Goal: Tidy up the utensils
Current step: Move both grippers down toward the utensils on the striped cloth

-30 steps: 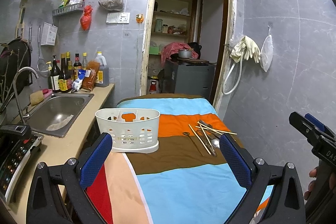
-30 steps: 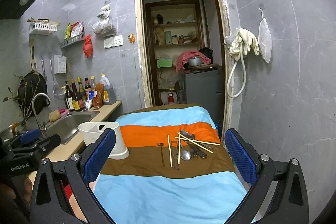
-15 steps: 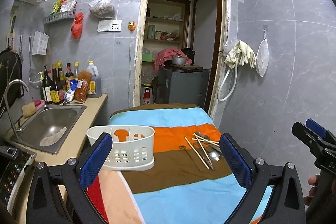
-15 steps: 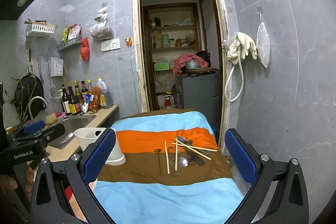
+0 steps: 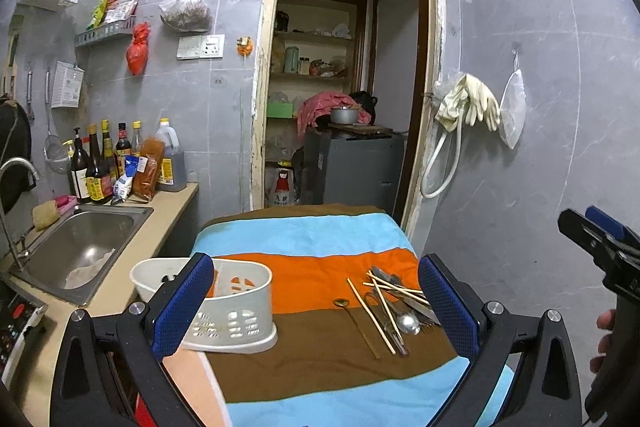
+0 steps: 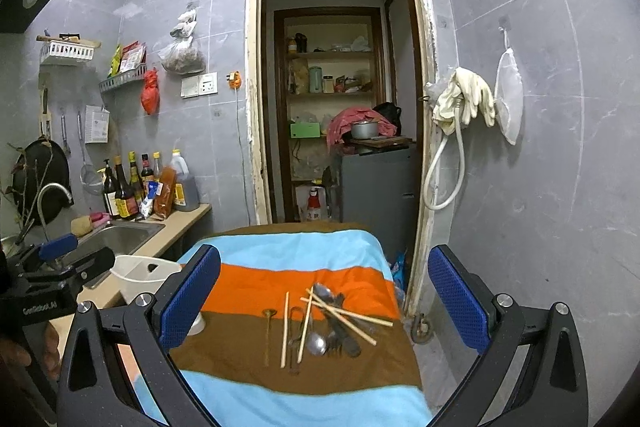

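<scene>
A loose pile of utensils [image 6: 326,323] lies on the brown stripe of a striped cloth [image 6: 288,279] that covers a small table: several wooden chopsticks [image 5: 370,309] crossed over metal spoons [image 5: 408,323] and darker pieces whose kind I cannot tell, with one long thin brass-coloured spoon [image 6: 268,331] lying apart on the left side of the heap. To the left on the same cloth stands a white plastic caddy [image 5: 236,311] with slotted walls and inner dividers, well apart from the pile and near the table's left edge. The left gripper [image 5: 316,303] hangs above the near end of the table with its blue-padded fingers [image 5: 184,303] spread wide and nothing between them; one finger covers part of the caddy in its view. The right gripper [image 6: 324,299] is likewise spread wide and empty, its fingers framing the pile from above and behind. Left of the table runs a counter with a steel sink [image 5: 84,247], a tap and a row of sauce bottles [image 5: 100,171] against the grey tiled wall. Straight ahead an open doorway [image 6: 336,79] shows shelves and a grey cabinet, and rubber gloves [image 6: 468,103] hang on the right wall.
</scene>
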